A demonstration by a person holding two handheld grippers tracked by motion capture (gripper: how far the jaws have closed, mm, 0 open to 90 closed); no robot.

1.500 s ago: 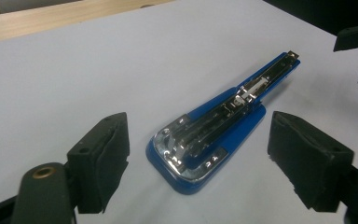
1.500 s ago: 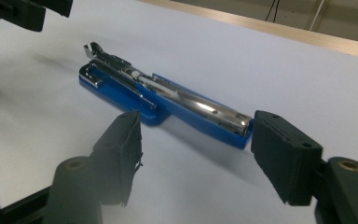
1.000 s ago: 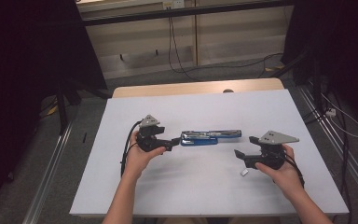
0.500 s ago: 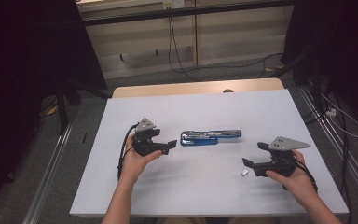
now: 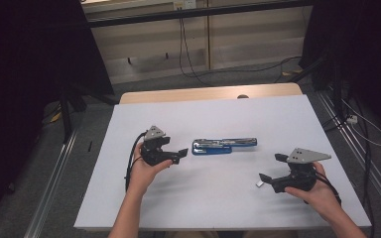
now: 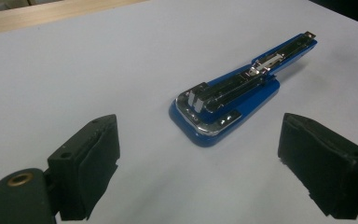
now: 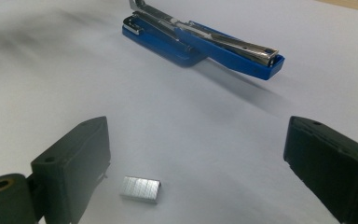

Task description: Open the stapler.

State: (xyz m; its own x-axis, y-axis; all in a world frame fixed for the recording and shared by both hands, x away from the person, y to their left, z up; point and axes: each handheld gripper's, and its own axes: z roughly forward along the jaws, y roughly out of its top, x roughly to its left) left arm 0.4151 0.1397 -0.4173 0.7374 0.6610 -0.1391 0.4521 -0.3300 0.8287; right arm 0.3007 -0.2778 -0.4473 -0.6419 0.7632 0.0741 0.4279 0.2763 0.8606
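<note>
Both grippers gape: right gripper (image 7: 196, 172) just widened over staples (image 7: 140, 188).

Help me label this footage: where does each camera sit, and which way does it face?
High view: above the person's side, looking forward and down on the white table; both forearms, left gripper, right gripper.
Left gripper view: rides the left gripper, faces the blue stapler; own open fingers.
Right gripper view: rides the right gripper, faces the staple strip.
All share the stapler.

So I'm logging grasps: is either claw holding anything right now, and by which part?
Nothing is held. Both claws are open: the staple strip lies loose on the table by the right claw, and the stapler lies ahead of the left claw, untouched.
</note>
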